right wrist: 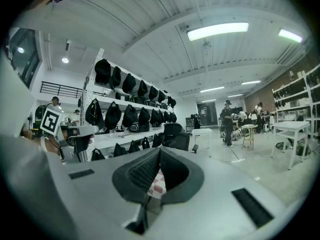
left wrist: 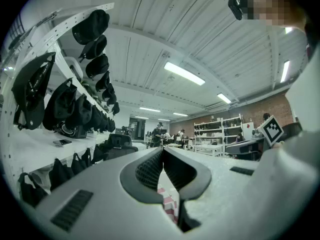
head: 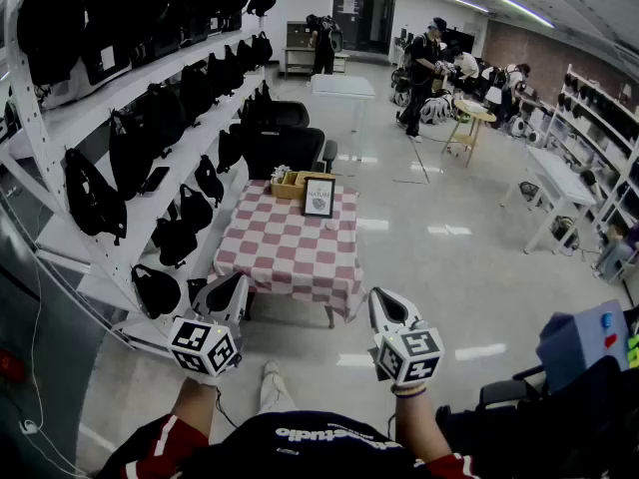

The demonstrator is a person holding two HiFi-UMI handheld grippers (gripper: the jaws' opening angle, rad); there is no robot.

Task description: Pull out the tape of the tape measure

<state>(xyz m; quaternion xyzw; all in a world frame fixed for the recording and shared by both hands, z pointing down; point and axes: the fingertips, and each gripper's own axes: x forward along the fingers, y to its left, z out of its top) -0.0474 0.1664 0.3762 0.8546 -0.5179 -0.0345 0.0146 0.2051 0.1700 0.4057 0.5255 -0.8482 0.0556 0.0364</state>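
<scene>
Left gripper view looks along the left tongs (left wrist: 163, 151), whose jaws meet at the tips with nothing between them. Right gripper view shows the right tongs (right wrist: 160, 151) likewise closed and empty. Both are held level, side by side before the person's body, well apart from the bench (head: 290, 257) with its checked cloth. The tape measure cannot be made out in any view. Only a tray (head: 287, 185) and a frame (head: 319, 197) show on the bench, at its far edge, and the tape measure may lie in or near them.

The step in hand looks to be the approach, and the pull itself has not begun. To do it well, the person would likely walk to the bench's near edge, find the tape measure and open both tongs before reaching. One would pin the case, and the other would pinch the tape's end and draw it out straight and level so it does not kink.

Open floor (head: 439, 257) lies ahead and to the right. A rack (head: 85, 113) of black bags runs close along the bench's left side and a chair (head: 285, 146) stands behind it, so a pull toward the right offers most room.
</scene>
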